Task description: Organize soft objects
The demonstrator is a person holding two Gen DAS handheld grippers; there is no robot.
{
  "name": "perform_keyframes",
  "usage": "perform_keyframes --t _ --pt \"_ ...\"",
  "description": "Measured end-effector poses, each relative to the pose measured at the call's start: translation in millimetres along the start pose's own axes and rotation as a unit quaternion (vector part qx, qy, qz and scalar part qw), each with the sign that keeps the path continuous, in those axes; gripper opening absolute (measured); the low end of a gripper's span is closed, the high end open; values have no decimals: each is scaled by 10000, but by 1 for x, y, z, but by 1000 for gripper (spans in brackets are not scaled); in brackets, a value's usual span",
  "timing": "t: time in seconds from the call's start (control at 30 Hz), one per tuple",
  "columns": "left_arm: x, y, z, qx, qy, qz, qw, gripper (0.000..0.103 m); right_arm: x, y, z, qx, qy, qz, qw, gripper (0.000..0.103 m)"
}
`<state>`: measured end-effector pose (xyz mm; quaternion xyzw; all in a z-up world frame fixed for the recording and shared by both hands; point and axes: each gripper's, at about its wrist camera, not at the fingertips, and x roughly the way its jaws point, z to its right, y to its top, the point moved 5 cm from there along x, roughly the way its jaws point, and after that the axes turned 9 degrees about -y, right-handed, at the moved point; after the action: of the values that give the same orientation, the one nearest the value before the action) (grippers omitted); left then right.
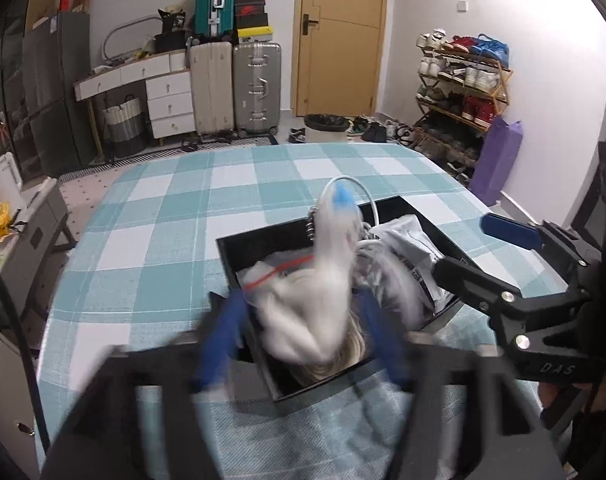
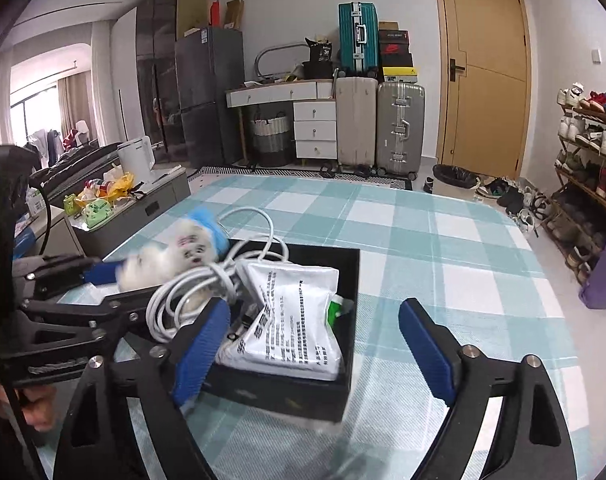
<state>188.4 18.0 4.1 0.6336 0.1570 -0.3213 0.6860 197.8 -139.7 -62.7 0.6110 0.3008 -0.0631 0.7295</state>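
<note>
A black open box point(image 1: 239, 248) point(image 2: 351, 264) sits on the teal checked tablecloth. In it lie a white printed pouch point(image 2: 295, 320) point(image 1: 407, 240), a coiled white cable point(image 2: 191, 292) point(image 1: 363, 200) and other soft items. My left gripper point(image 1: 299, 328) point(image 2: 111, 276) is shut on a white plush toy point(image 1: 323, 304) point(image 2: 171, 256) with a blue tip and holds it over the box, blurred by motion. My right gripper point(image 2: 315, 340) point(image 1: 487, 248) is open and empty at the box's near right side.
The tablecloth point(image 1: 175, 208) point(image 2: 443, 248) covers the table. Behind stand suitcases point(image 1: 235, 84), a white drawer desk point(image 1: 167, 92), a door point(image 1: 339, 32) and a shoe rack point(image 1: 459, 92). A grey side unit with a kettle and bags point(image 2: 127, 192) stands left.
</note>
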Motion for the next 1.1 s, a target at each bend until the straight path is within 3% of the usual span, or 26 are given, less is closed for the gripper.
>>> perform_keyframes --t 0.03,0.27,0.4,0.57,1.1 --pt "-4 0 -4 -24 202 116 9997 95 -2 -2 1 1 -8 -2 10000 90" --pt "-9 -4 -14 -128 194 130 9996 96 -9 -5 0 -23 -52 -4 10000 91" --pt "-19 -6 -15 -160 198 265 9993 103 -15 -5 -4 -71 -17 65 10000 94" --pt "-34 -14 -19 -259 248 484 9982 103 -25 -8 -10 -88 103 193 9997 102" --pt "-47 -41 -13 -203 420 831 9954 103 -63 -31 -16 -105 348 635 9973 102"
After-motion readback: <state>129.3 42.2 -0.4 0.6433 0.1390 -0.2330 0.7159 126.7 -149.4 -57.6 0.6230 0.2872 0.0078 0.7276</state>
